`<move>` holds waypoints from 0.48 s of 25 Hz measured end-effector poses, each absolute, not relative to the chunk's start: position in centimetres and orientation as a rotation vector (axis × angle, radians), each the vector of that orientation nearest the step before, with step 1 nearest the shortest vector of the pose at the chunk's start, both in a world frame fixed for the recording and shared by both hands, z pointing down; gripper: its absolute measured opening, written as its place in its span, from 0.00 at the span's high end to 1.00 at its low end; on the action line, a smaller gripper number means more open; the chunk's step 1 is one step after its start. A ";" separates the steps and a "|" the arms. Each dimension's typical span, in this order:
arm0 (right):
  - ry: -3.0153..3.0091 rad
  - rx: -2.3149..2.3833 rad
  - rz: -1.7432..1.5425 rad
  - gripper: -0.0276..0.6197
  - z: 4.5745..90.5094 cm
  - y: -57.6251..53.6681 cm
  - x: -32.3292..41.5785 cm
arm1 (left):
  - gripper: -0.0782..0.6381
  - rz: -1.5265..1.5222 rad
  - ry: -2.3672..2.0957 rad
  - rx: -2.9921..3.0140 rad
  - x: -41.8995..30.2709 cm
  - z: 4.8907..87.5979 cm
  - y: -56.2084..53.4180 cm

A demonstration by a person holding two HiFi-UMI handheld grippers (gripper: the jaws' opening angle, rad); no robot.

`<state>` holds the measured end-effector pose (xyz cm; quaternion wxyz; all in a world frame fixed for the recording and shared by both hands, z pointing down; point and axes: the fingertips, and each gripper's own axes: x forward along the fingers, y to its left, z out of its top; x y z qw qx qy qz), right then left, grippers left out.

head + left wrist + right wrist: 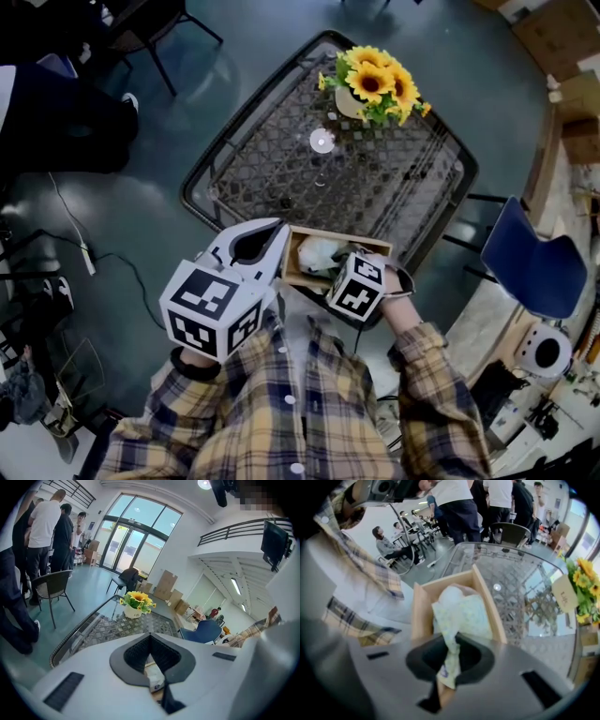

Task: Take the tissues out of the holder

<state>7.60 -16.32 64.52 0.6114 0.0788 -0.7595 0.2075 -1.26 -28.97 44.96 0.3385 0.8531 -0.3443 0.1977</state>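
Observation:
A wooden tissue holder (292, 273) stands at the near edge of the table, with a pale, patterned pack of tissues (319, 255) inside it. My right gripper (349, 268) reaches into the holder from the near right. In the right gripper view its jaws (447, 677) are shut on a pulled-up fold of the tissue pack (461, 616), which rises out of the holder (421, 618). My left gripper (277, 234) hangs at the holder's left end with its jaws together. In the left gripper view (152, 670) nothing is pinched, and the pack (156, 682) shows beyond the tips.
The wicker-and-glass table (217, 161) carries a pot of sunflowers (370, 89) at its far side and a small clear disc (322, 141). A blue chair (530, 258) stands to the right. Several people (44, 531) stand beyond a dark chair (51, 585) on the left.

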 end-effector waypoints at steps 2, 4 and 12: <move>-1.762 0.194 0.478 0.90 63.8 -16.4 7.6 | 0.87 0.512 -0.889 2.234 -0.9 44.6 -29.0; -1.777 0.209 0.479 0.90 62.9 -16.4 7.6 | 0.87 0.507 -0.881 2.247 -0.5 44.3 -29.1; -1.867 0.259 0.437 0.90 57.8 -17.0 7.6 | 0.87 0.477 -0.851 2.318 1.1 42.3 -29.5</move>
